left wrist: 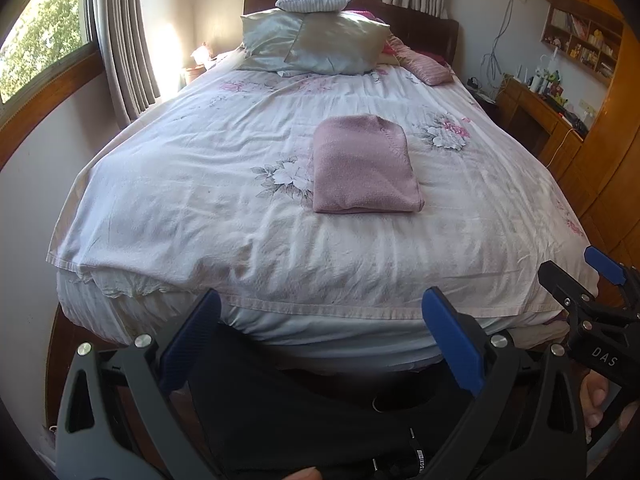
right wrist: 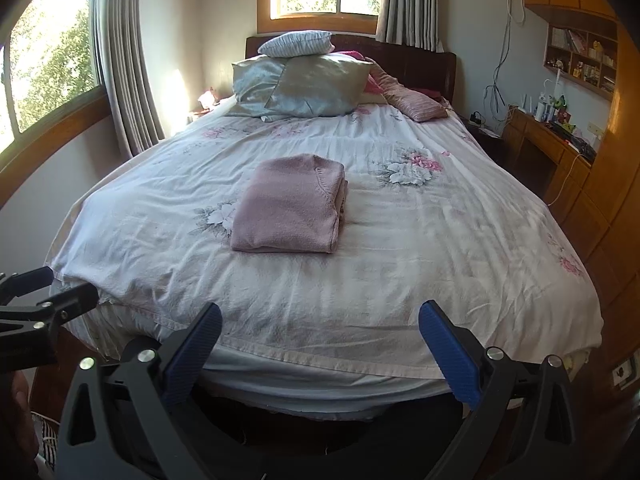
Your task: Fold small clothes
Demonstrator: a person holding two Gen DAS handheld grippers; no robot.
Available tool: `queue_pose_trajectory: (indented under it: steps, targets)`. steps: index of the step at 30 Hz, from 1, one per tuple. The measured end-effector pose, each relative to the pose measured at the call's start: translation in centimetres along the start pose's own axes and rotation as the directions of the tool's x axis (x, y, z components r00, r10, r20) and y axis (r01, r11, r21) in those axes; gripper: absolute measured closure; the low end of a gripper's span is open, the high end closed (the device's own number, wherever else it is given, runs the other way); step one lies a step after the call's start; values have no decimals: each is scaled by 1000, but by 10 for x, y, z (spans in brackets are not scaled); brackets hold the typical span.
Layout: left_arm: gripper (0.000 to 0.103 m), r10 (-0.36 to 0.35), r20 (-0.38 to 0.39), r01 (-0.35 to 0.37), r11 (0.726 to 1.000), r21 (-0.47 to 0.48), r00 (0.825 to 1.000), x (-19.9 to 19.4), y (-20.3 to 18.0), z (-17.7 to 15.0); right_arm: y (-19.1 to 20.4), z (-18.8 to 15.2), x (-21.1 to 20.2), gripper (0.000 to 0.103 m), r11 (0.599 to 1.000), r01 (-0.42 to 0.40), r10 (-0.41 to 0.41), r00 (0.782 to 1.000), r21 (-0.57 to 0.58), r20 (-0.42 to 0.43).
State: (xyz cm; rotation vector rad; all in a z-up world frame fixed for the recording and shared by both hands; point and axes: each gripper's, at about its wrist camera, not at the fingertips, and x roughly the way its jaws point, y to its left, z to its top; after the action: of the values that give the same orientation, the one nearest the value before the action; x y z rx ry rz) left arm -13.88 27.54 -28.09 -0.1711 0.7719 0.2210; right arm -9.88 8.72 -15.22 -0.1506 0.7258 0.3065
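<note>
A pink knitted garment lies folded into a neat rectangle in the middle of the bed, on a white floral sheet. My left gripper hangs open at the foot of the bed, well short of the garment, with nothing between its blue pads. My right gripper is open too and empty, held at the same distance. In the left wrist view the right gripper shows at the right edge; in the right wrist view the left gripper shows at the left edge.
Several pillows are piled against the dark headboard. Curtained windows line the left wall. A wooden desk and shelves with small items stand to the right. Dark trousers fill the space below the grippers.
</note>
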Motion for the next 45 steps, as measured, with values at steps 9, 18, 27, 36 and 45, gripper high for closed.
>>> queue_pose_trajectory:
  steps: [9,18,27,36,45]
  targets:
    - [3,7,9,-7,1000,14,1000,3,1,14,-3,8,1,4,1000,12,-12,1000,6,6]
    - [3,9,7,-9,1000,19,1000,5,-1,18,-2,10,5,4,1000,4,-4,1000,1,7]
    - [3,11,-2,-11,999,30,1000,6,-6,16,-2,7,9,4,1000,6,-6,1000,2,6]
    - [3,12,-7,-12,999,30,1000,9,-6,16,-1,8,12,4,1000,1,-1,1000,-2,7]
    - [3,10,-16,-10,1000,27,1000,13,-6,16,1,10,15,4,1000,-4,4,1000,-5,11]
